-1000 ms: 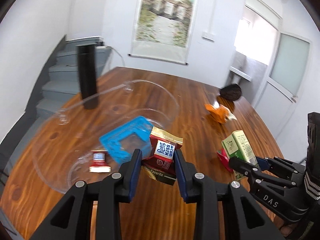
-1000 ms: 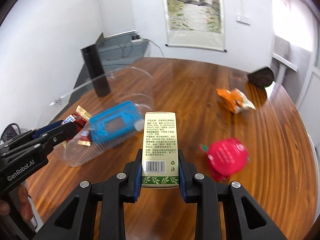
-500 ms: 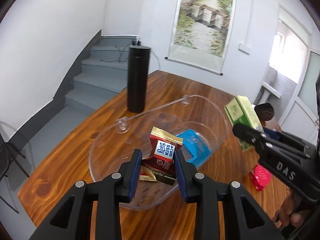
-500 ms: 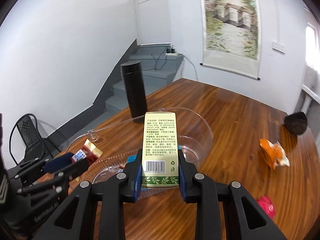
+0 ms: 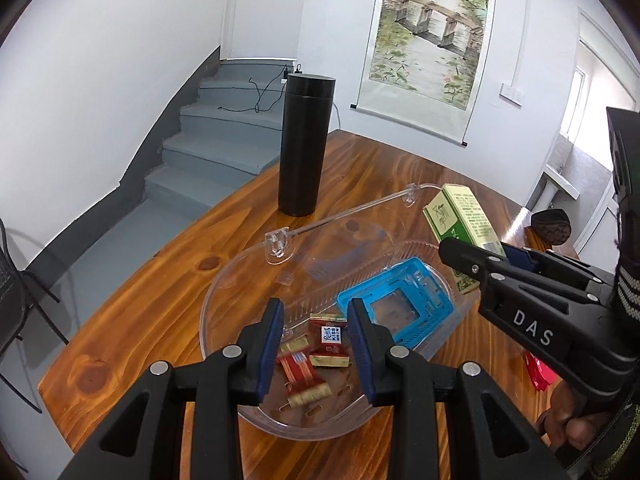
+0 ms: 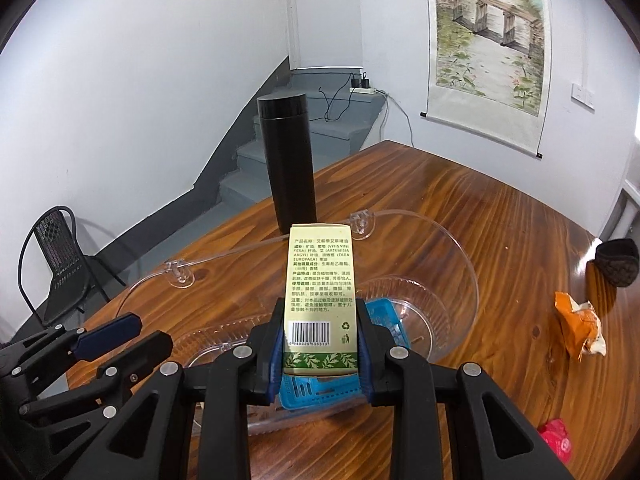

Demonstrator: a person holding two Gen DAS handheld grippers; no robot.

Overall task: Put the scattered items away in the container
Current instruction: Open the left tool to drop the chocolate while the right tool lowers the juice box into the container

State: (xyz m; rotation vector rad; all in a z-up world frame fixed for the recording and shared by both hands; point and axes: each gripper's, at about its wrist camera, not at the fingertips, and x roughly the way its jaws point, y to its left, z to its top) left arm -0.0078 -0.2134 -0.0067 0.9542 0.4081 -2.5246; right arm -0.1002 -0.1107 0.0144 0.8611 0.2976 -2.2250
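My left gripper (image 5: pixel 315 314) stands open above the clear plastic container (image 5: pixel 224 292). Below its fingers, a red Ritter Kiss candy (image 5: pixel 332 337) and another red-and-gold candy (image 5: pixel 301 372) lie in the container. A blue plastic item (image 5: pixel 396 308) rests in it too. My right gripper (image 6: pixel 320 320) is shut on a tall green-and-cream box (image 6: pixel 320 276), held above the container's (image 6: pixel 472 280) near side. Seen from the left wrist, the box (image 5: pixel 460 216) hangs over the container's right rim. The left gripper (image 6: pixel 132 338) shows at the lower left of the right wrist view.
A tall black flask (image 6: pixel 288 168) stands just behind the container. An orange packet (image 6: pixel 576 328), a red packet (image 6: pixel 556 444) and a dark pouch (image 6: pixel 616 264) lie on the wooden table (image 6: pixel 500 220) to the right. Stairs and a black chair (image 6: pixel 60 264) are beyond the table's left edge.
My left gripper has opened and the red candy it held now lies in the container. Both grippers have moved left over the container; the right one keeps hold of the box.
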